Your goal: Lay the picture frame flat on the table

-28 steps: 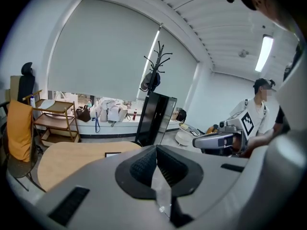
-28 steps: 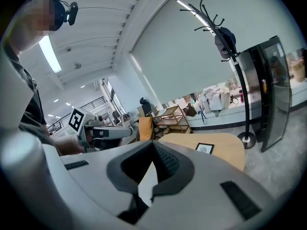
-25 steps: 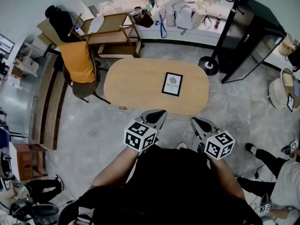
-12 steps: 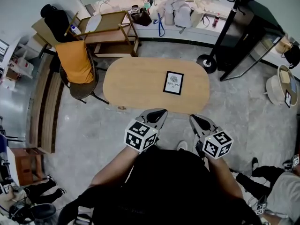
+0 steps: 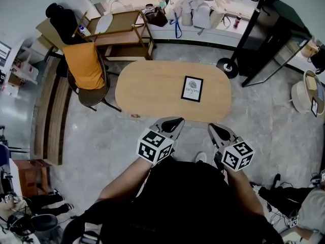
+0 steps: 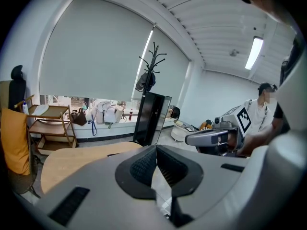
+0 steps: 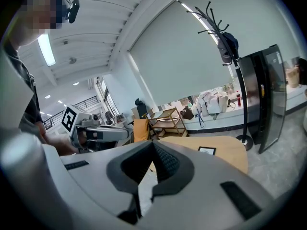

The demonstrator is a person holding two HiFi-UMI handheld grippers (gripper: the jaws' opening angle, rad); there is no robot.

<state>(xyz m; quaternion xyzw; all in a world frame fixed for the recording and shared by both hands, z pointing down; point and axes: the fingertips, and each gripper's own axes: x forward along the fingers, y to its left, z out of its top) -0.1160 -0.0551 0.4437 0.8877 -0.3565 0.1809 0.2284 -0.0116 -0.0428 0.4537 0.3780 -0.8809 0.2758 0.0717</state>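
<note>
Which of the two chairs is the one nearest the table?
The chair with the orange cloth over its back, at the left end of the table in the head view. The black-topped chair stands farther back, beside the wooden shelf.

I am standing in what looks like an office or lab workroom. A pale oval wooden table point(image 5: 152, 90) sits on a grey stone floor point(image 5: 91, 136). Around it are a chair draped in orange cloth point(image 5: 89, 70), a wooden shelf cart point(image 5: 122, 32) and a black coat stand point(image 5: 227, 67). Bags point(image 5: 198, 14) line a window ledge under a wide blind point(image 6: 96, 51). A strip light point(image 6: 253, 52) glows overhead, and another person point(image 6: 261, 110) stands nearby.
</note>
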